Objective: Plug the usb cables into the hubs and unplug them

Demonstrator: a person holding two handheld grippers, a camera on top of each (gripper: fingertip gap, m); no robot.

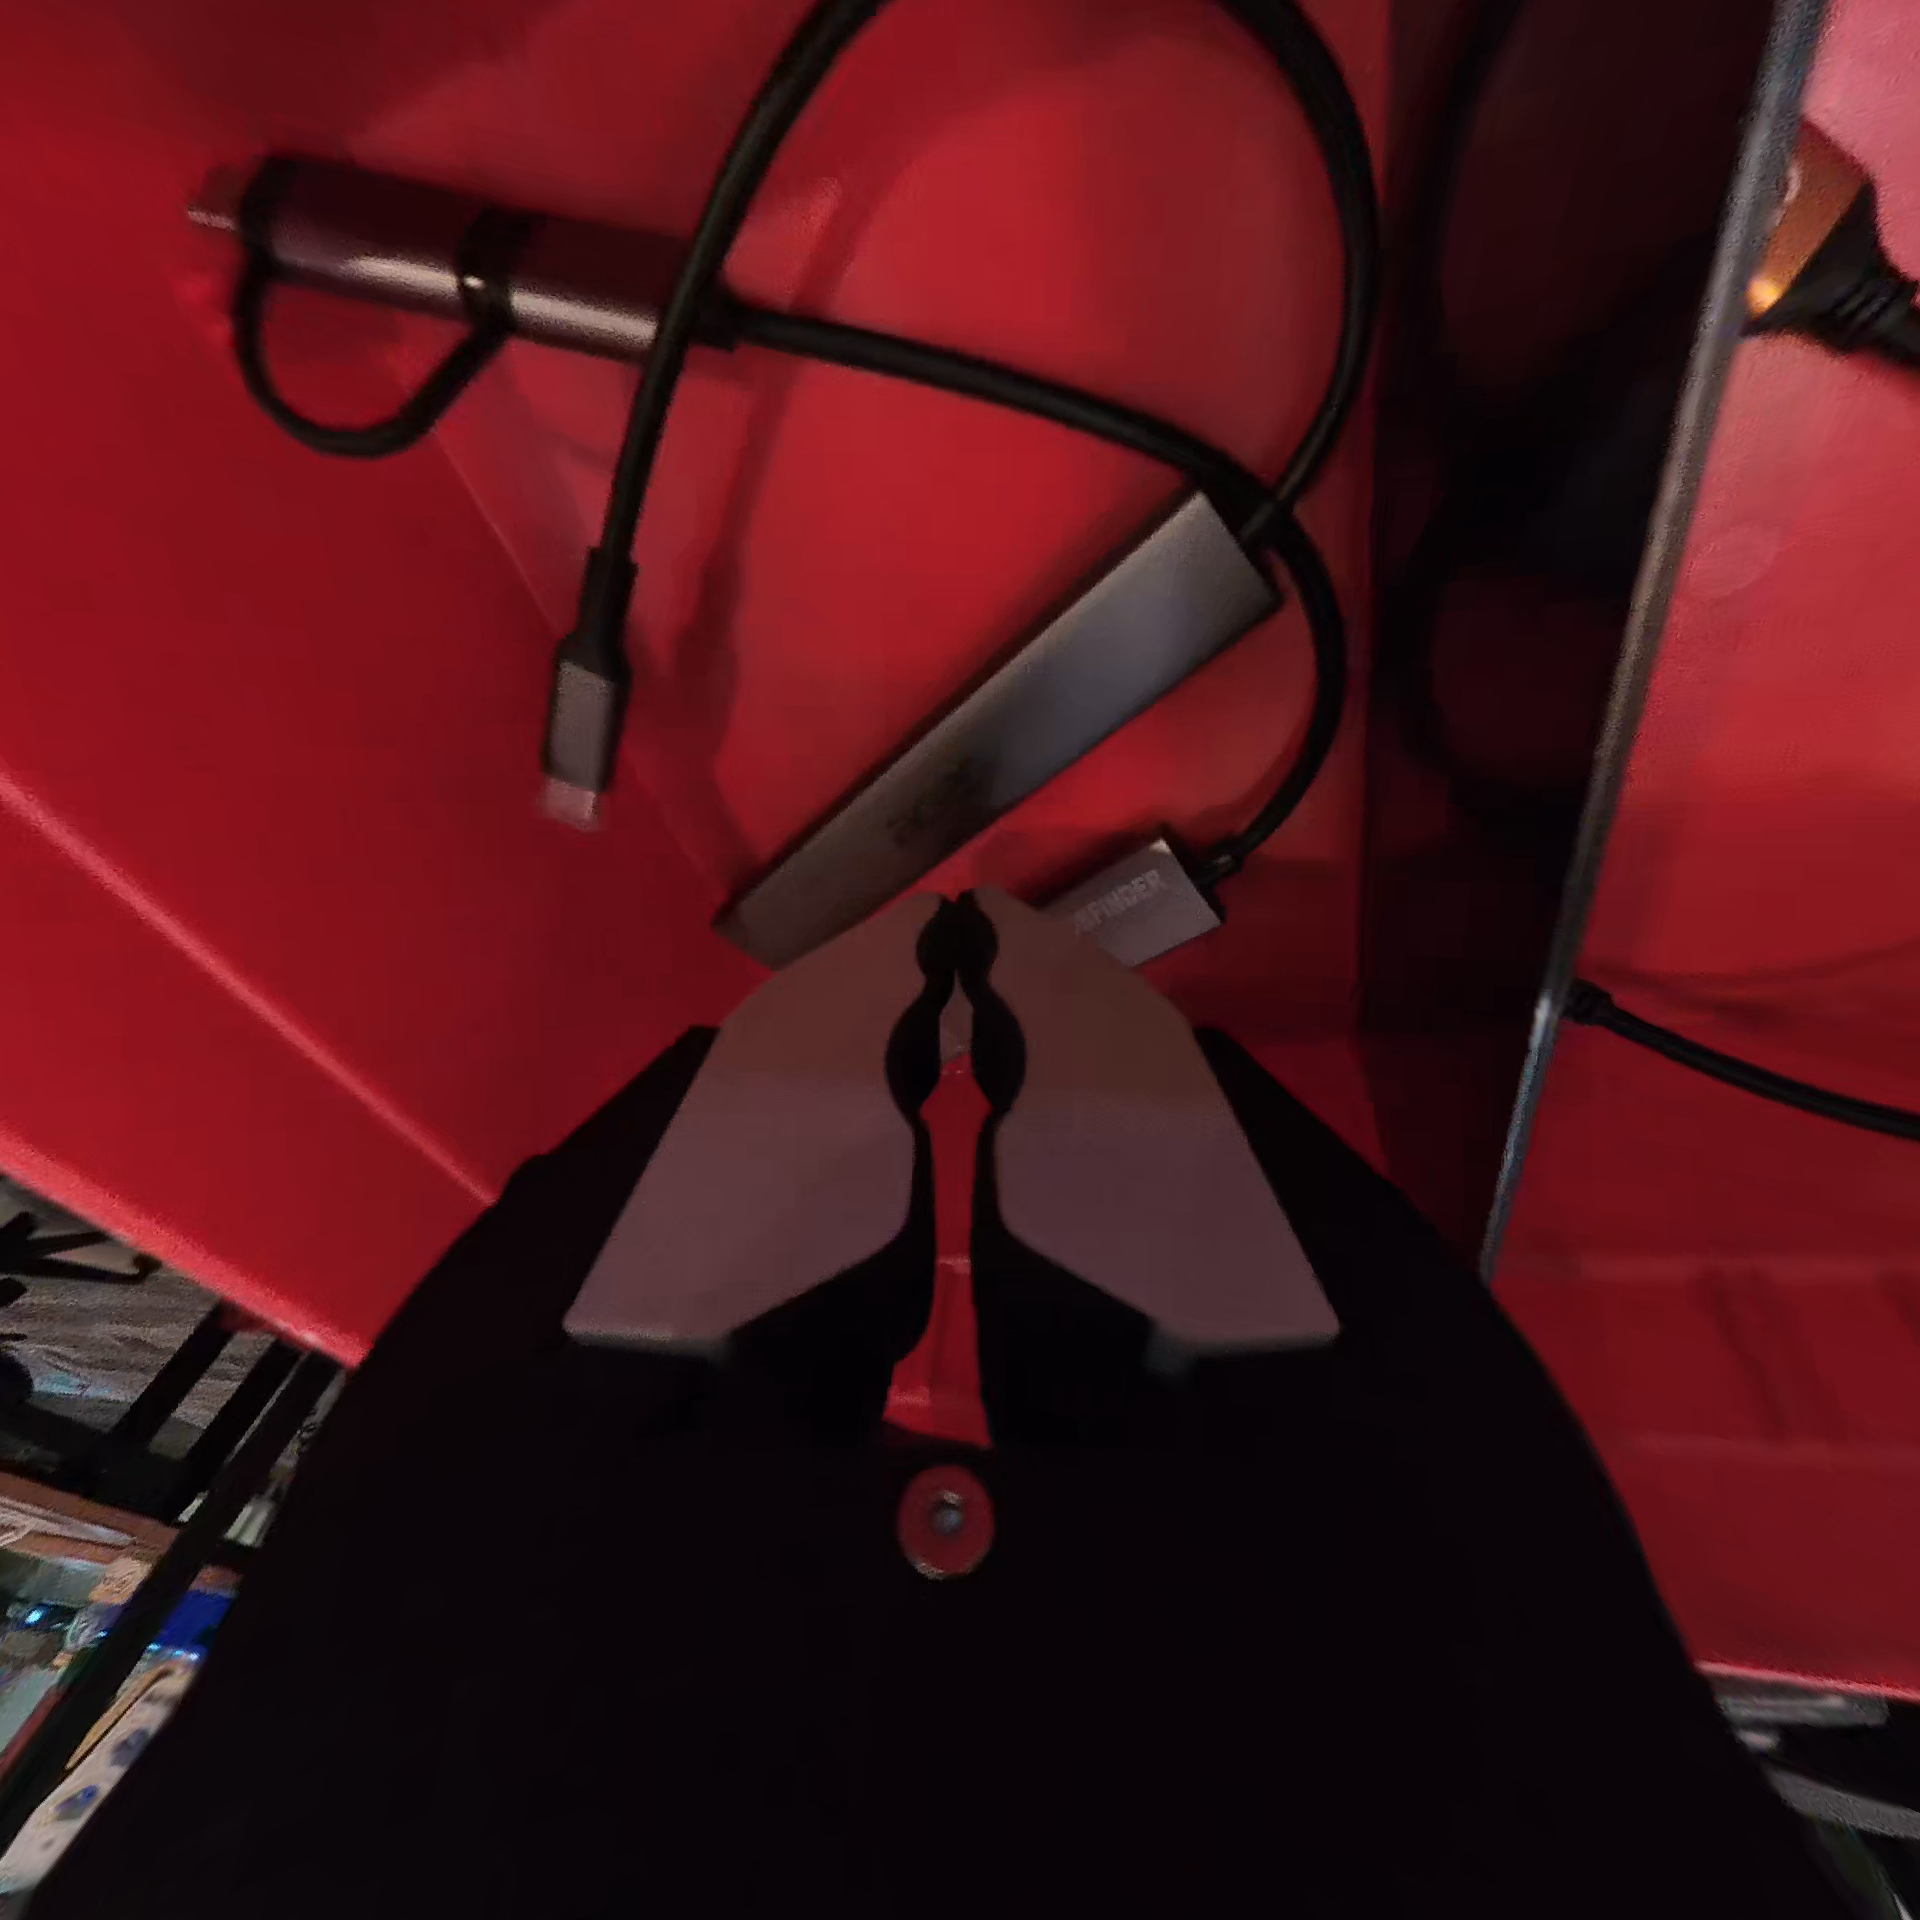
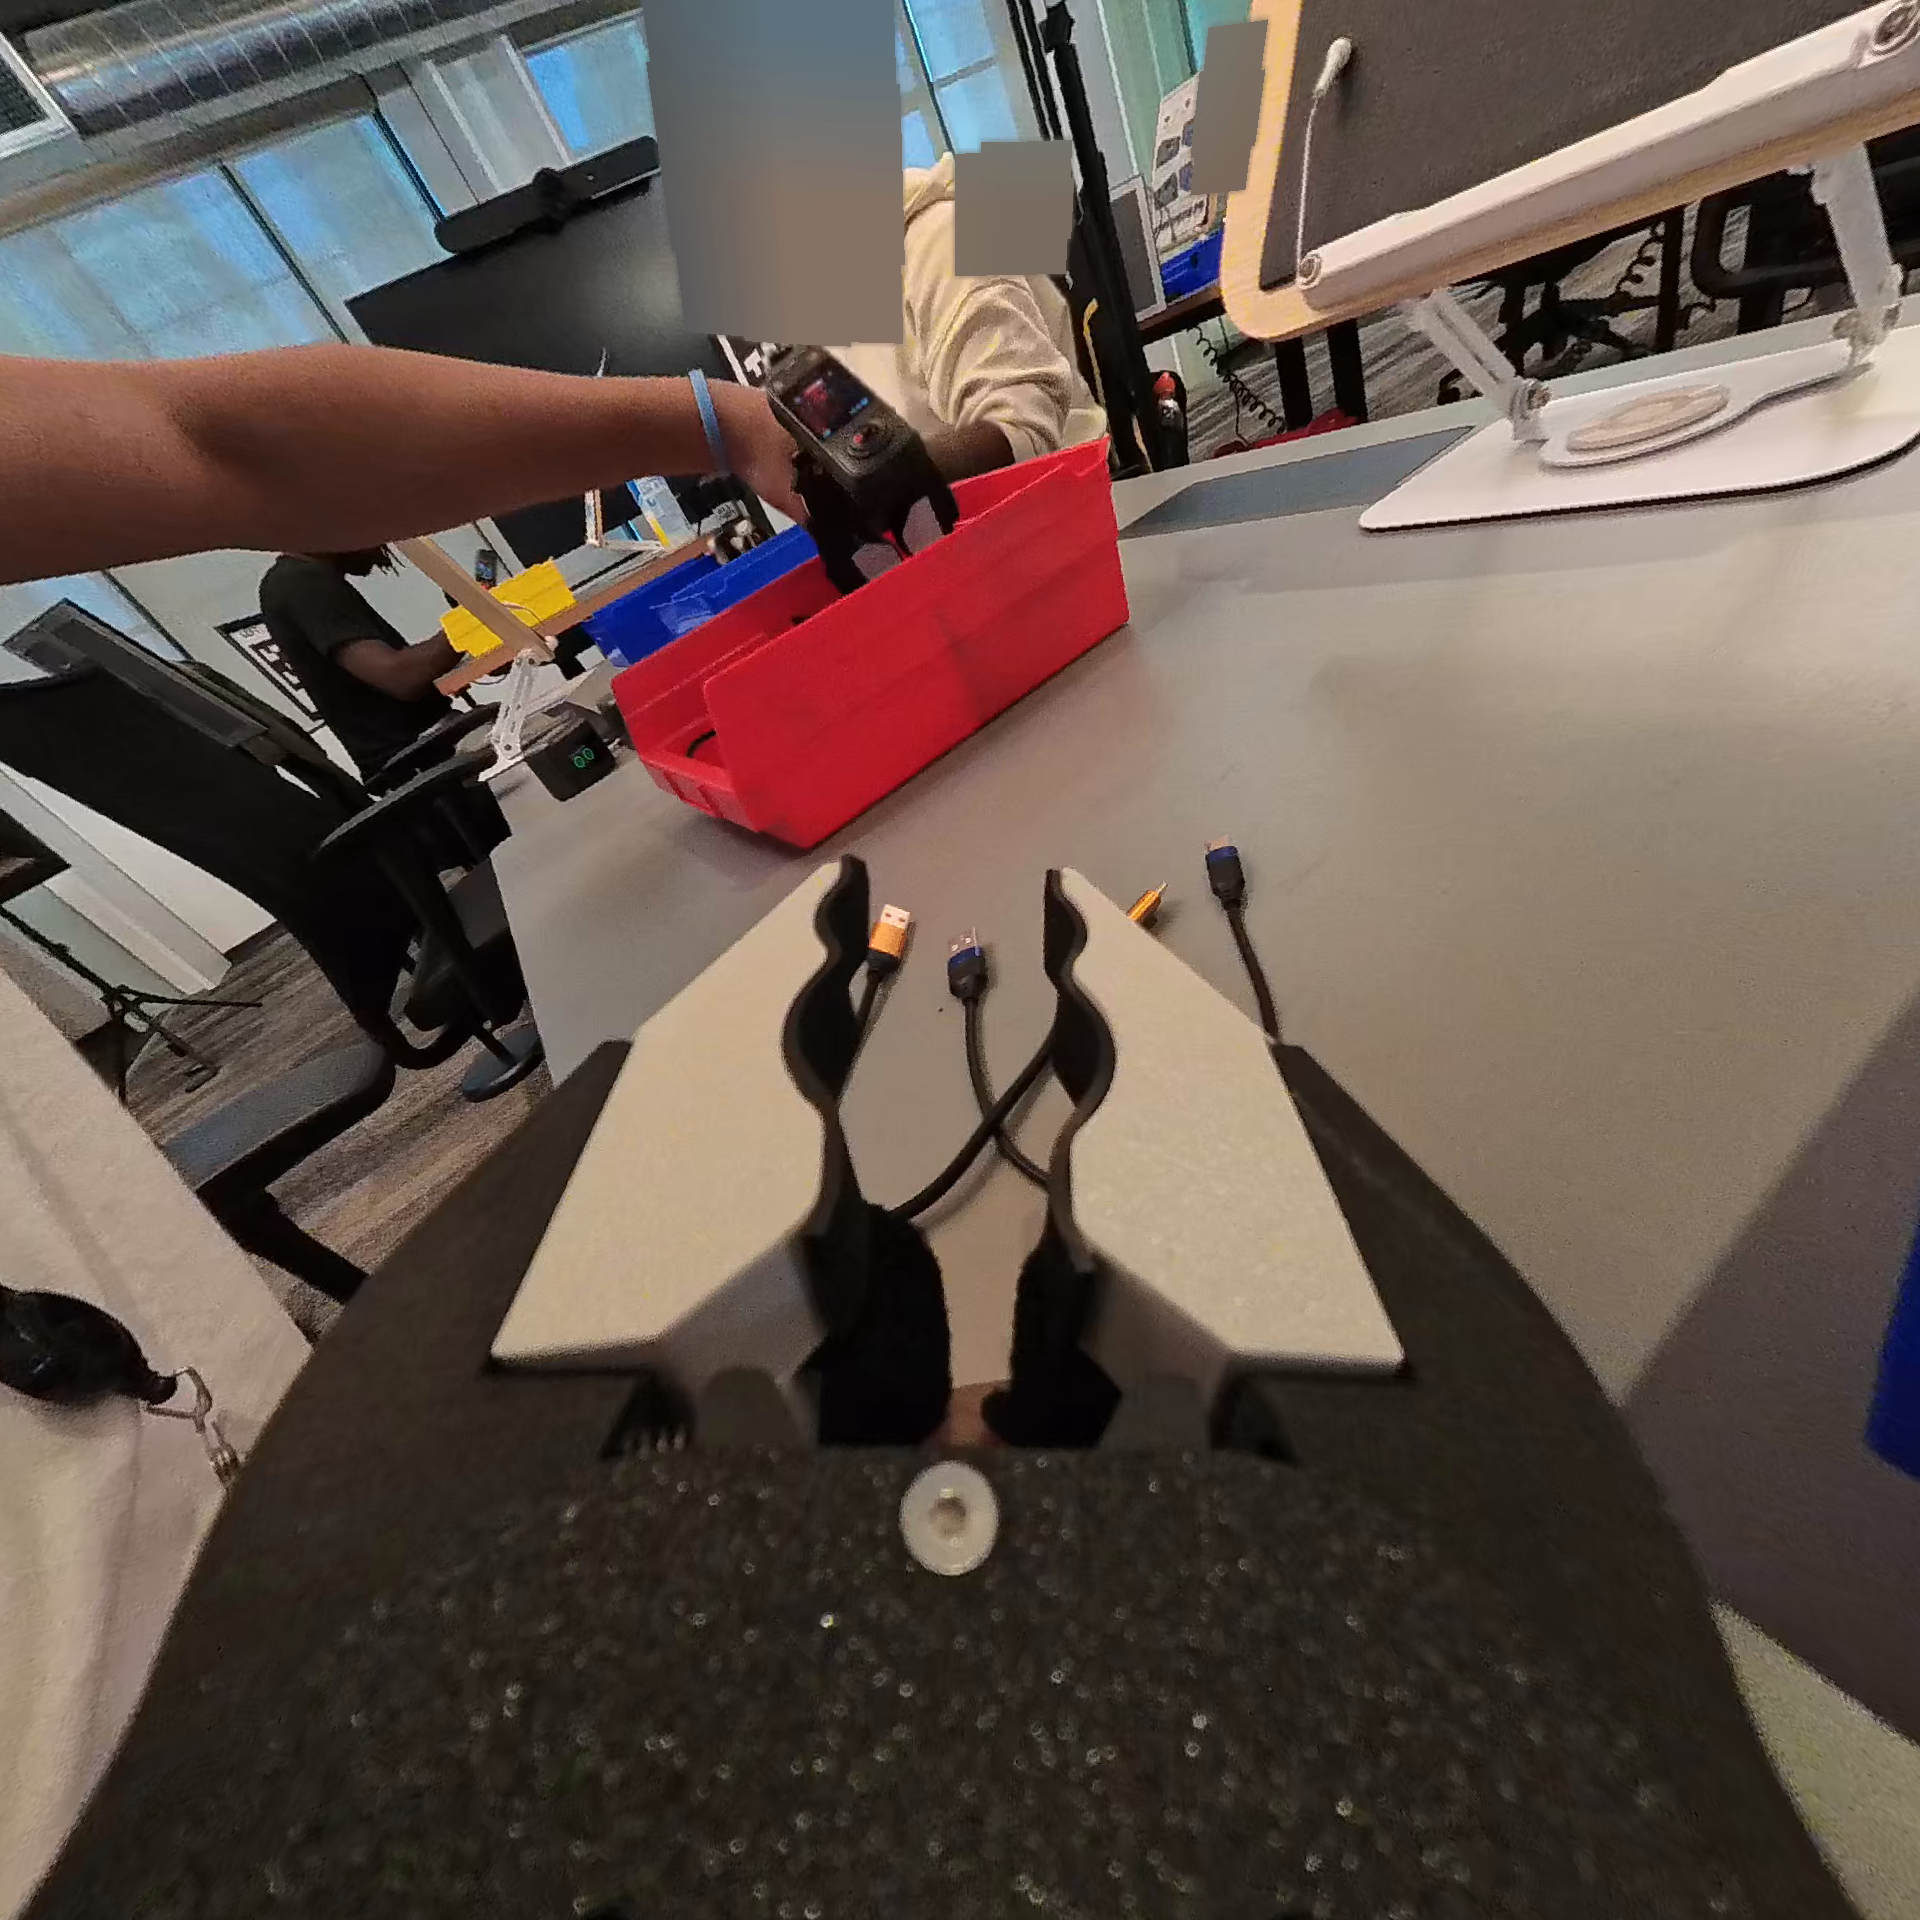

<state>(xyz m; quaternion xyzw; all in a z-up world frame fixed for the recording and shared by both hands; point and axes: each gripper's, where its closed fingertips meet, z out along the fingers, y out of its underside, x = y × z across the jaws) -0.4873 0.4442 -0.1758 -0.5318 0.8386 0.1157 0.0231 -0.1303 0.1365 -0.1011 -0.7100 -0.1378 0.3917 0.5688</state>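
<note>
In the left wrist view, my left gripper point(image 1: 958, 912) is inside a red bin point(image 1: 312, 831) with its jaws closed and nothing visibly between them. Its tips sit at the near end of a grey USB hub point(image 1: 1008, 717). That hub's grey plug block point(image 1: 1143, 904) lies just right of the tips. A loose black cable with a grey plug point(image 1: 582, 717) lies to the left, and a second hub point(image 1: 447, 270) lies at the far left. In the right wrist view, my right gripper point(image 2: 954, 883) is open and empty above the grey table point(image 2: 1455, 831). An orange plug point(image 2: 891, 930) and a blue plug point(image 2: 966, 961) lie between its fingers.
A small orange plug point(image 2: 1148, 902) and another blue plug point(image 2: 1224, 868) lie to the right on the table. The red bin point(image 2: 883, 665) stands farther back with the left gripper point(image 2: 873, 499) in it. A divider point(image 1: 1621, 727) splits the bin. A white stand point(image 2: 1662, 436) is at the back right and a chair point(image 2: 395, 831) at the left. My right fingertips sit around 50 centimetres from my left ones.
</note>
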